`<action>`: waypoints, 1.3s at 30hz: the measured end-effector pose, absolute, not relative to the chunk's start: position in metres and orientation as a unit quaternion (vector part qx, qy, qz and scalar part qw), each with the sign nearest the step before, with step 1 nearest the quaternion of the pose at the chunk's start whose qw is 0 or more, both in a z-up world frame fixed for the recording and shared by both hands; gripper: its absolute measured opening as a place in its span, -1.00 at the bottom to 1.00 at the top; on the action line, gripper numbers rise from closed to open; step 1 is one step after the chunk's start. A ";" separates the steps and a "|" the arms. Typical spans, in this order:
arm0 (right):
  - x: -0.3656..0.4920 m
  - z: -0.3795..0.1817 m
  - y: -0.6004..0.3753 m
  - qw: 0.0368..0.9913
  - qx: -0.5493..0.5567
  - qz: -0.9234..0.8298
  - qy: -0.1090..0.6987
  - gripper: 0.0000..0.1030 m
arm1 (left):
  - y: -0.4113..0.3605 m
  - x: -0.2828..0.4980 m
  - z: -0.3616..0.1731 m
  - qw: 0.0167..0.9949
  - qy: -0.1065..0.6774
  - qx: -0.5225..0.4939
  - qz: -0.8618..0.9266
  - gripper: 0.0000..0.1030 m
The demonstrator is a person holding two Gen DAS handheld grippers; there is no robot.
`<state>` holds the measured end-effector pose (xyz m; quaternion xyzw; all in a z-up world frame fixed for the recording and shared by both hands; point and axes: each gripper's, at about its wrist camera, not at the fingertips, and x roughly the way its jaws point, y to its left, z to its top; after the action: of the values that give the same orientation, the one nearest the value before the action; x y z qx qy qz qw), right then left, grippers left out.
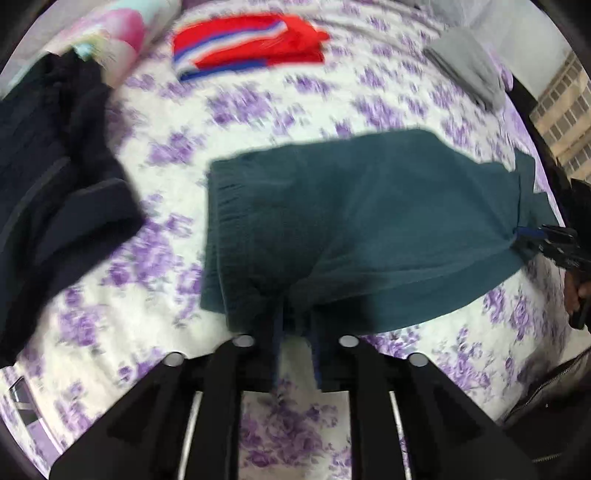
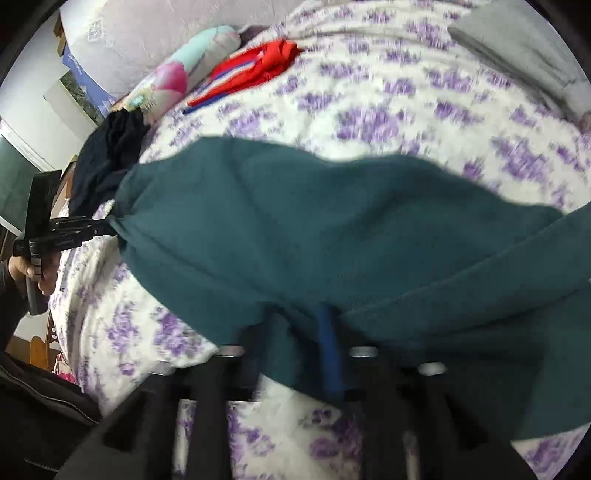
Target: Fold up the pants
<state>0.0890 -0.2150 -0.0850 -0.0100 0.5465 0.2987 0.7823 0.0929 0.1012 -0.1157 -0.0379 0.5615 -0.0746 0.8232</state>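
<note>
Left gripper (image 1: 295, 317): jaws closed on a bunched edge of the teal pants (image 1: 362, 221), near the gathered waistband end; cloth pinched into a tight pleat between the fingers.

Right gripper (image 2: 314, 332): jaws closed likewise on the near edge of the same garment, farther along toward the legs; blue pad visible against the cloth. Seen also from the left wrist view at the far right, nipping the fabric into a small point.

Teal pants: held up off the bed (image 1: 258, 122), stretched between the two grips, sagging in the middle; leg portion trailing off to the right in the right wrist view. Frames blurred; exact fold count not discernible.

Handling, as judged: soft, fleece-like knit, light, limp, no stiffness; drapes and creases freely; not fragile, not slippery. Likely to droop wherever unsupported. Best grips: waistband corners and cuff or hem edges, through all layers together, keeping tension between the two points.

Surroundings: floral purple bedspread; dark navy garment (image 1: 55, 184) to the left; red striped garment (image 1: 251, 44) beyond; grey garment (image 1: 465, 70) far right; pillow (image 1: 122, 33) at the head.
</note>
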 end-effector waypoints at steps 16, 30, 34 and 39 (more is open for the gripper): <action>0.082 -0.049 -0.259 0.834 0.078 0.222 0.500 0.01 | 0.146 0.077 -0.120 0.722 0.585 -0.368 0.025 0.31; 0.091 -0.050 -0.323 0.864 0.082 0.079 0.491 0.01 | 0.120 0.107 -0.130 0.726 0.640 -0.212 0.138 -0.97; 0.128 -0.053 -0.358 0.871 0.111 -0.007 0.478 0.13 | 0.113 0.105 -0.120 0.734 0.639 -0.187 0.134 -0.78; 0.205 -0.063 -0.370 0.868 0.086 -0.102 0.478 0.15 | 0.098 0.101 -0.088 0.767 0.607 -0.139 0.152 -0.03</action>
<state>0.2049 -0.3697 -0.0634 0.0865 0.4784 -0.1016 0.8679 0.1011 0.0980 -0.0880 -0.1393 0.6071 0.1523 0.7673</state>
